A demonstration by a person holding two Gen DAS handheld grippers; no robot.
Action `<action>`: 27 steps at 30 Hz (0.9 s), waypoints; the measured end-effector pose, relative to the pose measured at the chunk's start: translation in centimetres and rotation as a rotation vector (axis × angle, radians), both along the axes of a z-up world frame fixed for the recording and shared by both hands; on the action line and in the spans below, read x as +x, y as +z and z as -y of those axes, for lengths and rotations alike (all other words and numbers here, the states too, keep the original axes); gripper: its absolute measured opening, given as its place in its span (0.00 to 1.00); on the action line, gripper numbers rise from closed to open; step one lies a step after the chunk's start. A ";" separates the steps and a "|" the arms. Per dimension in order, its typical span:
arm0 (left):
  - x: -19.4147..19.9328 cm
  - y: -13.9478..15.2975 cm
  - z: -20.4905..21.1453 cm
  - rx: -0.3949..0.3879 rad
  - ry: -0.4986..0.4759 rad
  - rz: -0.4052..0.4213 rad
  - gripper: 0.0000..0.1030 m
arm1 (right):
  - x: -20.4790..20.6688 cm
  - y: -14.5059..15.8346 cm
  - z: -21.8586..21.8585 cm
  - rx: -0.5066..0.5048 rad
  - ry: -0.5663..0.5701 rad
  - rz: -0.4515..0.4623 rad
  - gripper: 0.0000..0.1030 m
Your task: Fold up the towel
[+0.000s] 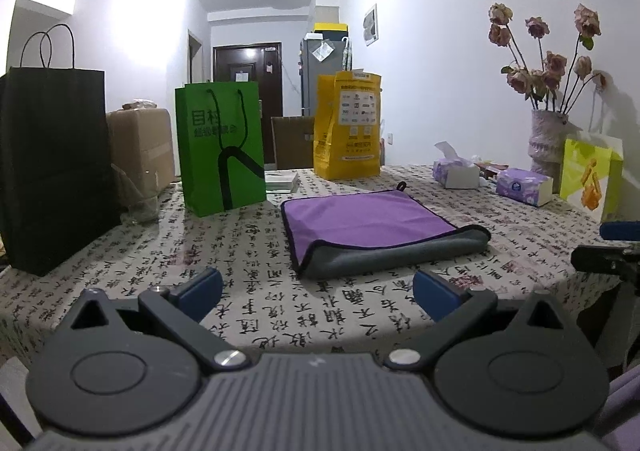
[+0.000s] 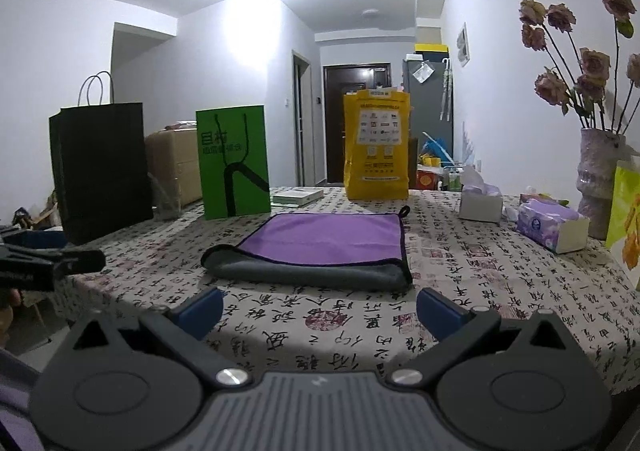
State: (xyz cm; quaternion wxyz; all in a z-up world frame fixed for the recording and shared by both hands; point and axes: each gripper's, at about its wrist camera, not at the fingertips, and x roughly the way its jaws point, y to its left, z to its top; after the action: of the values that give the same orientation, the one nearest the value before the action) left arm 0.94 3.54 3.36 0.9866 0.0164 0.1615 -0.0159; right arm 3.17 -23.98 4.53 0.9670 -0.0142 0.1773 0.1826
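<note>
A purple towel (image 1: 360,221) with a grey underside lies folded flat on the table (image 1: 248,271), its grey fold edge toward me; it also shows in the right wrist view (image 2: 320,239). A small black loop sticks out at its far corner. My left gripper (image 1: 316,293) is open and empty, held back from the towel near the table's front edge. My right gripper (image 2: 320,311) is open and empty, also short of the towel. The right gripper shows at the right edge of the left wrist view (image 1: 612,251); the left one shows at the left edge of the right wrist view (image 2: 48,263).
Behind the towel stand a black paper bag (image 1: 52,171), a green bag (image 1: 224,143), a yellow bag (image 1: 348,127) and a cardboard box (image 1: 140,147). Tissue boxes (image 1: 524,181), a flower vase (image 1: 546,139) and a lime bag (image 1: 592,179) sit at the right. The tablecloth carries calligraphy print.
</note>
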 end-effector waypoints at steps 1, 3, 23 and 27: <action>-0.1 0.1 0.1 -0.003 -0.004 -0.001 1.00 | -0.1 0.1 0.0 0.000 0.002 -0.004 1.00; -0.3 0.2 0.4 -0.009 -0.009 -0.003 1.00 | -0.3 0.3 -0.1 -0.006 0.003 -0.002 1.00; -0.6 0.2 1.4 -0.020 -0.020 -0.009 1.00 | -0.4 0.3 -0.3 0.017 -0.004 -0.012 1.00; -0.6 0.3 1.3 -0.020 -0.022 -0.009 1.00 | -0.4 0.3 -0.4 0.018 -0.002 -0.010 1.00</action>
State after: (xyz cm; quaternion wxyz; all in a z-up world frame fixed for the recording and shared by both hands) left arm 0.31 2.23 3.62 0.9858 0.0082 0.1654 -0.0282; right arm 2.73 -23.62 4.88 0.9663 -0.0046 0.1803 0.1835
